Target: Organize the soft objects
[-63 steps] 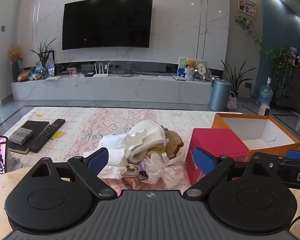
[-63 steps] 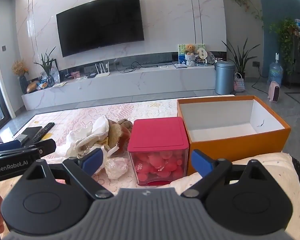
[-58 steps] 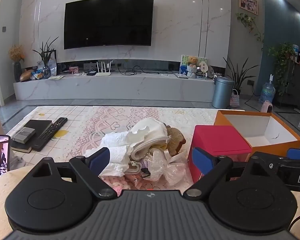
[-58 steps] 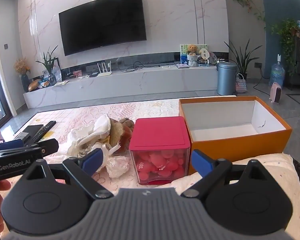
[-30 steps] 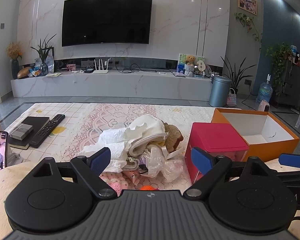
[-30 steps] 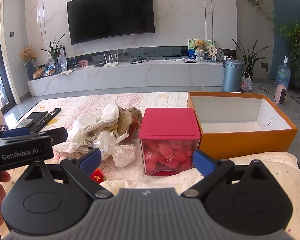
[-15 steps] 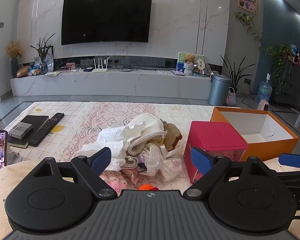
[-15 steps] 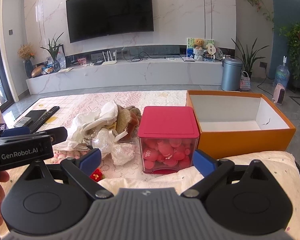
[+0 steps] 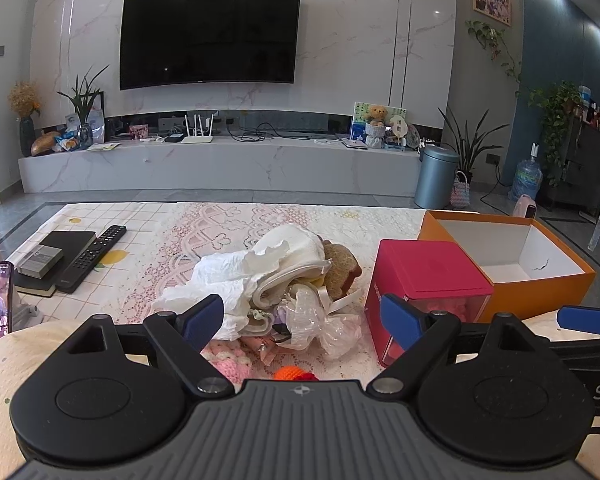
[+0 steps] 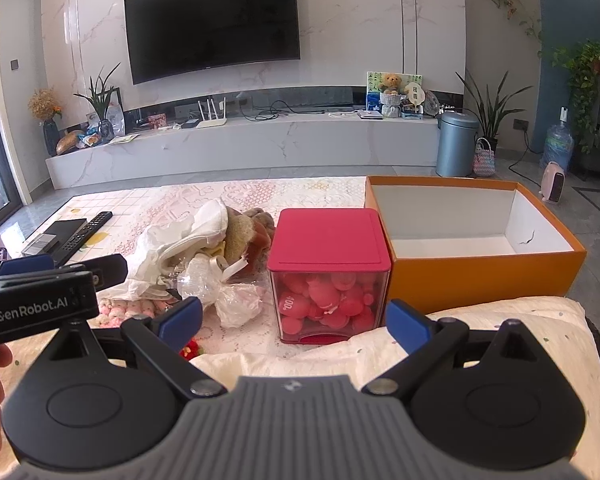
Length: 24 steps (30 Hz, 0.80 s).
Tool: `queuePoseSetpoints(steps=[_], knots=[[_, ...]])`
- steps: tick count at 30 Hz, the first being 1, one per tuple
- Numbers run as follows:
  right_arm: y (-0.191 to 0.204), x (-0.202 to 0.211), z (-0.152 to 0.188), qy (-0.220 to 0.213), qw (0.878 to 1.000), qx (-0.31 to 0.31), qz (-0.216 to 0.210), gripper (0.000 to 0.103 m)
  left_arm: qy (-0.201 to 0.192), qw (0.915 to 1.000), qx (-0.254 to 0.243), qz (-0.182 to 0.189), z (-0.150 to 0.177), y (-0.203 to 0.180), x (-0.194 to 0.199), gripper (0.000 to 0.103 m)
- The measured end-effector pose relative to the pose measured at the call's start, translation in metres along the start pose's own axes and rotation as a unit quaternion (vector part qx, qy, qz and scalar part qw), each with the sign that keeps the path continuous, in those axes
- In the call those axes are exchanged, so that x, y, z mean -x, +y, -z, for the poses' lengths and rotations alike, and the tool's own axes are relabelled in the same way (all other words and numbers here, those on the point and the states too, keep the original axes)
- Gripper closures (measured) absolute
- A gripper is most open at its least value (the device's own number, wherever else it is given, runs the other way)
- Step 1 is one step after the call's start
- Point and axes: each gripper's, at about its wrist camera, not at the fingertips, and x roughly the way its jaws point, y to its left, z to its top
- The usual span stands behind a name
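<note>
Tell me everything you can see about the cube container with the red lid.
The cube container has clear plastic walls, a flat red lid shut on top and a red base. It is packed with pinkish-red rounded pieces; one bears white print. It stands upright on the lace-patterned cloth, beside the open orange box, with the pile of soft things on its other side. Neither gripper touches it.

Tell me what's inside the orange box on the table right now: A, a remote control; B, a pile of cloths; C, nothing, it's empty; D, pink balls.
C: the orange box stands open with only its bare white interior showing, while the pile of soft things lies on the table left of the red-lidded container.
</note>
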Motion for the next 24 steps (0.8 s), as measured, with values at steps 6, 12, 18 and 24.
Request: queuePoseSetpoints(steps=[6, 12, 18, 24], knots=[[0.0003, -0.0001, 0.0000, 0.000, 1.000, 0.000, 0.001, 0.006, 0.004, 1.0000, -0.003, 0.005, -0.0038, -0.0021, 0.0025, 0.002], [-0.0022, -0.0001, -0.0004, 0.002, 1.000, 0.000, 0.005, 0.006, 0.004, 1.0000, -0.002, 0.004, -0.0037, -0.0021, 0.0022, 0.002], [-0.0037, -0.0019, 0.0000, 0.005, 1.000, -0.004, 0.010, 0.006, 0.004, 1.0000, -0.003, 0.005, -0.0039, -0.0014, 0.0019, 0.002], [-0.0049, -0.0048, 0.0005, 0.009, 1.000, -0.005, 0.012, 0.006, 0.007, 1.0000, -0.003, 0.006, -0.0049, 0.0001, 0.0022, 0.002]])
